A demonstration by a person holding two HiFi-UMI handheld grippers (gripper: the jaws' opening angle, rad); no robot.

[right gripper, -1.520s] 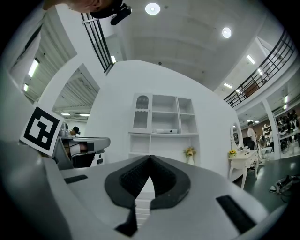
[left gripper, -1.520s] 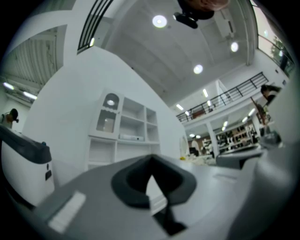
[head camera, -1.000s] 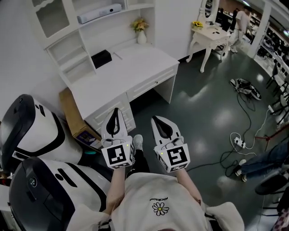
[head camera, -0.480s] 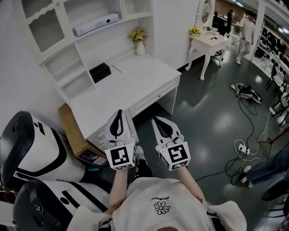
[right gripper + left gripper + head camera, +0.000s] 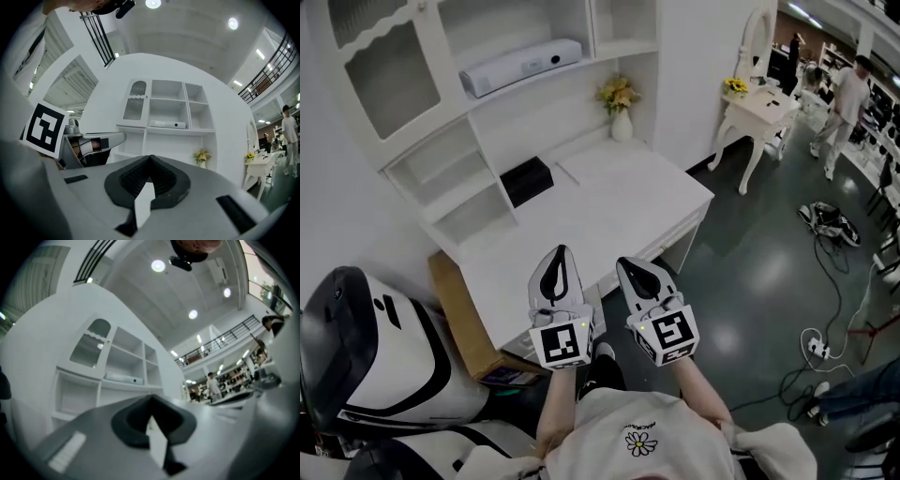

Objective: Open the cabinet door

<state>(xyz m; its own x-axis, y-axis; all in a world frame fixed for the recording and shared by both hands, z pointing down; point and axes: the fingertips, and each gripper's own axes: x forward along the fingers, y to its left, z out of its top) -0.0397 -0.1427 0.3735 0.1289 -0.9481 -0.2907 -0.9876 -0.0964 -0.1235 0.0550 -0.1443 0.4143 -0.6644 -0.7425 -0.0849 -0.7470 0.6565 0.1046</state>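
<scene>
White worktop [image 5: 619, 211] edge and both grippers hide the under-desk cabinet front. Left gripper [image 5: 560, 255] jaws clenched, empty; right gripper [image 5: 628, 268] jaws clenched, empty.

I wear a cream shirt [image 5: 609, 427] with a small daisy print [image 5: 639, 443] on the chest and tiny dark lettering just above the daisy. Its sleeves leave my forearms bare. Beyond the daisy, my left gripper [image 5: 561, 251] and right gripper [image 5: 624, 263] are white shells with black teardrop insets. Each carries a cube of black-and-white square markers.
</scene>
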